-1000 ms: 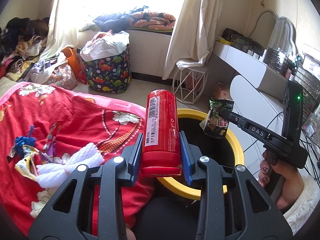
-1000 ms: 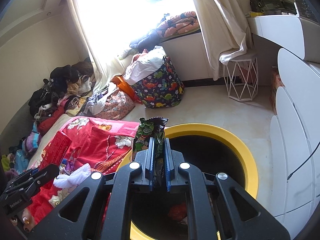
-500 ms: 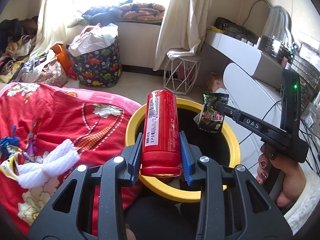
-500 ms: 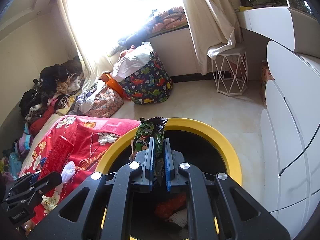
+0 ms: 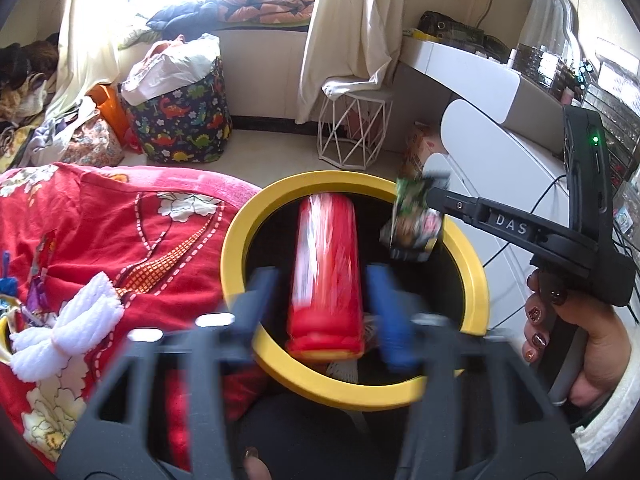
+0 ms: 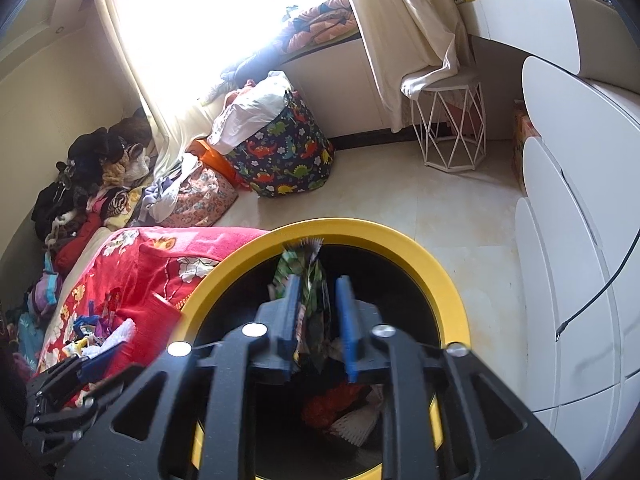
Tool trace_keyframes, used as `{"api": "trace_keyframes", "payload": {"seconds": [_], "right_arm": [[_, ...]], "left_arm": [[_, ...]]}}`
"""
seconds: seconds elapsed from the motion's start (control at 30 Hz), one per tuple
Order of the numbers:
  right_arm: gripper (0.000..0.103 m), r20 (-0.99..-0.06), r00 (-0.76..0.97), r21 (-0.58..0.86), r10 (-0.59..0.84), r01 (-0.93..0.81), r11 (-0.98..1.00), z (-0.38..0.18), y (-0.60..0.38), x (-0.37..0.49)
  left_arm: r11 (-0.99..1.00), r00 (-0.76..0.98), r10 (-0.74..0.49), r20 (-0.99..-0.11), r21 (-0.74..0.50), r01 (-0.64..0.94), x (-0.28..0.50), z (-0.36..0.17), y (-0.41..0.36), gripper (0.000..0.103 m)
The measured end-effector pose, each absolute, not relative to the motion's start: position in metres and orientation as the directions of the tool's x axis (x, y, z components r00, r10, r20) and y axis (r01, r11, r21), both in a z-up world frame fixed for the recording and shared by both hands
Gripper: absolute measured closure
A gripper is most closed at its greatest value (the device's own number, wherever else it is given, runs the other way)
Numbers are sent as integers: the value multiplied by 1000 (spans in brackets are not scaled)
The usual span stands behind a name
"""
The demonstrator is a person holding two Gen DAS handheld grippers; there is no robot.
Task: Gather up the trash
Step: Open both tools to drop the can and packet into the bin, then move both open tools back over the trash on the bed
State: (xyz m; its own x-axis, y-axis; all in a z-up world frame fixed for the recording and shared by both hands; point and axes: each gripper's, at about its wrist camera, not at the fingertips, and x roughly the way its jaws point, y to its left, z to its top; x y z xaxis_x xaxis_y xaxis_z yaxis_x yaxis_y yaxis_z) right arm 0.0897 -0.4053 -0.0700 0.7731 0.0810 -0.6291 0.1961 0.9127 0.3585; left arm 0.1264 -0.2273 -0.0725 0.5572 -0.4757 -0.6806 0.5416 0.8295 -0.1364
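The jaws of the left gripper point(image 5: 326, 312) are opening: the blue pads stand clear on both sides of the red can point(image 5: 326, 276), with a visible gap on each side, so the can is between them but no longer pinched. The can is upright and blurred, directly over the dark mouth of the yellow-rimmed trash bin point(image 5: 236, 240). The jaws of the right gripper point(image 6: 320, 320) are opening as well, and the green snack wrapper point(image 6: 304, 276) hangs between the two blue pads, close against the left one and apart from the right one; whether it is in contact with the left pad I cannot tell. In the left wrist view the same wrapper point(image 5: 412, 220) shows at the tip of the right gripper, over the far right part of the bin's rim, and a hand point(image 5: 576, 344) with dark painted nails grips that tool's handle. Inside the bin lie red and white scraps point(image 6: 340, 408). A red floral blanket point(image 5: 100, 240) covers the bed just beside the bin, with a white fluffy bow point(image 5: 68, 328) on it.
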Motion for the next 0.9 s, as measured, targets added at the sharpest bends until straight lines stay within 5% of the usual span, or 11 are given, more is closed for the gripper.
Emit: {"api": "trace_keyframes", "payload": {"seconds": [0.2,0.5,0.9], "right_arm": [[51,-635,771,331,50,213,919,-70,-403,89],[32,-589,808,289,17,190,938,-57,-391,83],[26,-533,845,258,47,110,960,-36,-365,80]], "left_arm": [[848,591,-472,-655,-152,508,124,-65,-216,11],[889,675,-418,-608,-119,443,122,-45,-194,11],[925,747,-361,-558,-111,365,125,-21,-154,11]]}}
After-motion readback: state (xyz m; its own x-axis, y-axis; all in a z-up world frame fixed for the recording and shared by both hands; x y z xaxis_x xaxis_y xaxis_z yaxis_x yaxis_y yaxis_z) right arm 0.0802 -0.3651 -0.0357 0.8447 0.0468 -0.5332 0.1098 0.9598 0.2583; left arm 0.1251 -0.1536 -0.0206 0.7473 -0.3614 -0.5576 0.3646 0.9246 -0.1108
